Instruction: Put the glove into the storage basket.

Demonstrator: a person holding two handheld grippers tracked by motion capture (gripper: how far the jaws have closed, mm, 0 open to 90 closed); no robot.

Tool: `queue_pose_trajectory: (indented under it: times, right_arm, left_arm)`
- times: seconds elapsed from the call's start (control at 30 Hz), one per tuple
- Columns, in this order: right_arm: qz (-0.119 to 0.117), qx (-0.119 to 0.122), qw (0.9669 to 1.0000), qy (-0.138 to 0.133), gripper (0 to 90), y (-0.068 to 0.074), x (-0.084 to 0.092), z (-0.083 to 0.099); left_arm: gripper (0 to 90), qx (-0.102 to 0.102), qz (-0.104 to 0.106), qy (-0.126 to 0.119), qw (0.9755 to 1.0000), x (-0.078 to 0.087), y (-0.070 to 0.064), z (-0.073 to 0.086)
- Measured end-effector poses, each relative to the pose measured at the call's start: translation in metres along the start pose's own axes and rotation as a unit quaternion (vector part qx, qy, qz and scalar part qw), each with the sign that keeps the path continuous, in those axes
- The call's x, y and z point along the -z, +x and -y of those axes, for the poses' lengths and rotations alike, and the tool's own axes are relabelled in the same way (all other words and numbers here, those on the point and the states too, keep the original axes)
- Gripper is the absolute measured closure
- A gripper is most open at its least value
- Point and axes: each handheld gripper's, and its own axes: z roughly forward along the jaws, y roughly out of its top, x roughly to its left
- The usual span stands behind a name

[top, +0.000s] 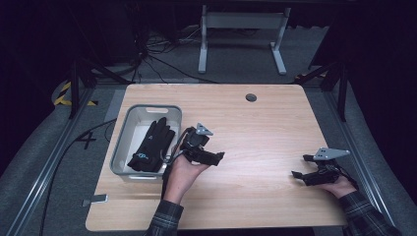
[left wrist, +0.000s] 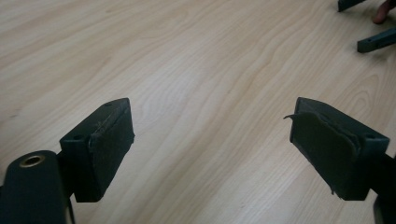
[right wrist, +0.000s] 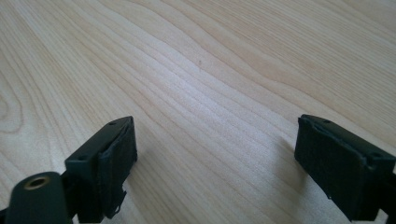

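A black glove (top: 151,145) with a small blue mark lies inside a grey bin (top: 124,129) at the table's left. My left gripper (top: 220,156) is just right of the bin, held low over the wood and pointing right. Its jaws stand open with bare wood between them (left wrist: 210,140). My right gripper (top: 301,166) rests near the table's right front, pointing left, open as well, nothing between its pads (right wrist: 215,163). In the left gripper view the right gripper's black jaw tips (left wrist: 376,41) and a fingertip show at the top right corner.
The wooden table (top: 255,128) has a round cable hole (top: 251,97) near its far edge. A white desk frame (top: 241,34) and loose cables stand on the floor behind. Dark tripod legs flank both far corners.
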Motion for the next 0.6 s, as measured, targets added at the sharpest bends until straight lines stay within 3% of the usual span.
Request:
queue_pose_trajectory:
  times: [0.27,0.37,0.6]
  right_arm:
    - [0.0,0.0,1.0,0.0,13.6,0.0,0.0,0.0]
    - [-0.001,0.0,1.0,0.0,13.6,0.0,0.0,0.0]
    - [-0.003,0.0,1.0,0.0,13.5,0.0,0.0,0.0]
  left_arm:
    - [14.2,-0.017,0.013,0.001,0.9998,-0.024,-0.023,0.01]
    - [14.2,-0.018,0.022,-0.009,0.9995,-0.029,-0.031,0.014]
    - [14.1,-0.033,0.028,-0.004,0.9991,-0.044,-0.042,0.024]
